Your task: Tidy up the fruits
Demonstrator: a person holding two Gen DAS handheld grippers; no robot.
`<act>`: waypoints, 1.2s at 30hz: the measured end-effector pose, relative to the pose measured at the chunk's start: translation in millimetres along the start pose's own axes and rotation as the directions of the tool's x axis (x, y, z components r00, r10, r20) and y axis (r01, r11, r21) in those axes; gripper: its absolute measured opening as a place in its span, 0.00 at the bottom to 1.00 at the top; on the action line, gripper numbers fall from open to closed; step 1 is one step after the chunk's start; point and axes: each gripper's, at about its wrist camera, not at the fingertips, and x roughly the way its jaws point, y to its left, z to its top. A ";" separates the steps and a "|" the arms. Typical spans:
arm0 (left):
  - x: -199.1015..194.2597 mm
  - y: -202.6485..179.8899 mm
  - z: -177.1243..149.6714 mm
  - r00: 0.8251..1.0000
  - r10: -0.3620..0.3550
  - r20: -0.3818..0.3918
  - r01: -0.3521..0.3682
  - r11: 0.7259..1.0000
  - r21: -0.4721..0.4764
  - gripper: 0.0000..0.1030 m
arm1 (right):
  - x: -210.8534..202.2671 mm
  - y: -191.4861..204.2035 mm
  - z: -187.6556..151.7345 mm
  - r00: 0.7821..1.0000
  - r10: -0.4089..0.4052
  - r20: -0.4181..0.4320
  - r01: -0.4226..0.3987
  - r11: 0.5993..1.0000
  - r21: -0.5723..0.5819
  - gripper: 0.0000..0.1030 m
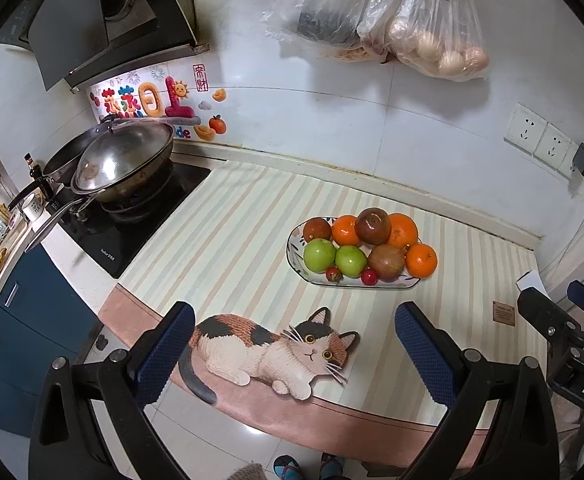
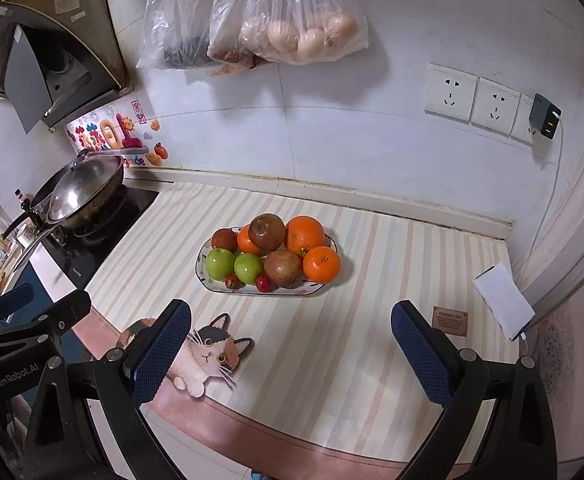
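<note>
Both sets of fingers spread wide and empty, left gripper (image 1: 294,344) and right gripper (image 2: 291,340) hovering near the table (image 2: 372,320) edge; fruits piled on the plate (image 2: 203,278) mid-table; top brown fruit (image 2: 267,232) perched high, likely to roll if nudged.

Oranges (image 2: 322,265) three; green apples (image 2: 219,263) two; brown-red fruits (image 2: 267,232) three; small red fruits (image 2: 263,283) two; plate (image 2: 201,270) one.

The plate (image 2: 203,276) sits mid-bench (image 2: 372,340) on the mat (image 2: 332,360), piled with fruit: one apple (image 2: 267,232) tops the heap, with strawberries (image 2: 231,282) at the near rim. The stove (image 2: 91,248) with a wok (image 2: 85,196) lies left; bags (image 2: 292,20) hang on the wall behind, sockets (image 2: 450,93) to the right.
</note>
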 end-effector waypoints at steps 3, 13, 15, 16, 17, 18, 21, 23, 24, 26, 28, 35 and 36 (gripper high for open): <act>0.6 -0.7 0.2 1.000 0.000 -0.002 0.000 1.000 0.000 1.00 | -0.1 -0.4 0.1 1.000 0.001 0.001 -0.001 1.000 0.000 0.99; 0.1 -2.4 -3.6 1.000 0.003 -0.004 -0.003 1.000 0.001 1.00 | -3.8 -2.0 -1.2 1.000 0.004 -0.001 -0.004 1.000 0.000 0.99; -0.1 -2.5 -3.7 1.000 0.005 -0.003 -0.005 1.000 0.001 1.00 | -4.8 -1.0 -1.7 1.000 0.004 -0.001 -0.004 1.000 -0.003 0.99; -0.7 -2.1 -4.7 1.000 0.004 -0.002 -0.004 1.000 -0.002 1.00 | -5.0 -1.1 -1.8 1.000 0.003 -0.001 -0.003 1.000 -0.003 0.99; -0.6 -2.0 -4.5 1.000 0.002 -0.002 -0.002 1.000 -0.001 1.00 | -5.2 -0.9 -2.0 1.000 0.005 -0.001 -0.005 1.000 0.000 0.99; -1.2 -2.1 -5.3 1.000 0.003 -0.001 -0.003 1.000 -0.002 1.00 | -5.0 -0.7 -1.9 1.000 0.003 -0.002 -0.003 1.000 -0.001 0.99; -2.1 -1.4 -6.0 1.000 -0.002 -0.004 0.002 1.000 -0.004 1.00 | -4.9 0.4 -2.5 1.000 0.002 -0.002 -0.002 1.000 -0.003 0.99; -3.2 -0.8 -7.1 1.000 -0.001 -0.005 0.001 1.000 -0.005 1.00 | -5.0 1.2 -3.0 1.000 0.003 -0.004 -0.003 1.000 -0.005 0.99; -3.4 -0.8 -7.3 1.000 -0.003 -0.005 0.003 1.000 -0.006 1.00 | -5.0 1.9 -3.7 1.000 0.004 -0.004 -0.004 1.000 -0.007 0.99; -5.0 -0.4 -8.4 1.000 -0.005 -0.005 0.005 1.000 -0.009 1.00 | -5.1 1.8 -3.7 1.000 0.003 -0.004 -0.004 1.000 -0.006 0.99; -6.2 -0.7 -9.0 1.000 -0.007 -0.005 0.007 1.000 -0.009 1.00 | -5.1 1.7 -3.6 1.000 0.004 -0.003 -0.004 1.000 -0.005 0.99; -7.1 -2.2 -8.5 1.000 -0.009 0.004 0.009 1.000 0.000 1.00 | -8.4 3.8 -8.1 1.000 0.006 0.003 -0.006 1.000 0.005 0.99; -7.2 -2.2 -8.4 1.000 -0.011 0.003 0.011 1.000 0.001 1.00 | -8.9 3.2 -8.6 1.000 0.006 0.004 -0.006 1.000 0.006 0.99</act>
